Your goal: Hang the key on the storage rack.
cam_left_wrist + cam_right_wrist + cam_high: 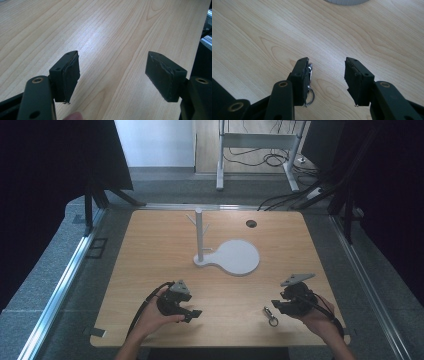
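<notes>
I see the metal clip flat on the counter, touching the right gripper by its left finger, between spread fingers. Left gripper fingers spread, nothing between.

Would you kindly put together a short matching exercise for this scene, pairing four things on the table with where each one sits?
Things:
1. white stand
2. small metal clip
3. left tool
4. dark round hole

Places:
A. near edge, beside the right tool
B. far side of the table, right of the stand
C. near edge, left half
D. middle of the table

Pairs: 1-D, 2-A, 3-C, 4-B
</notes>
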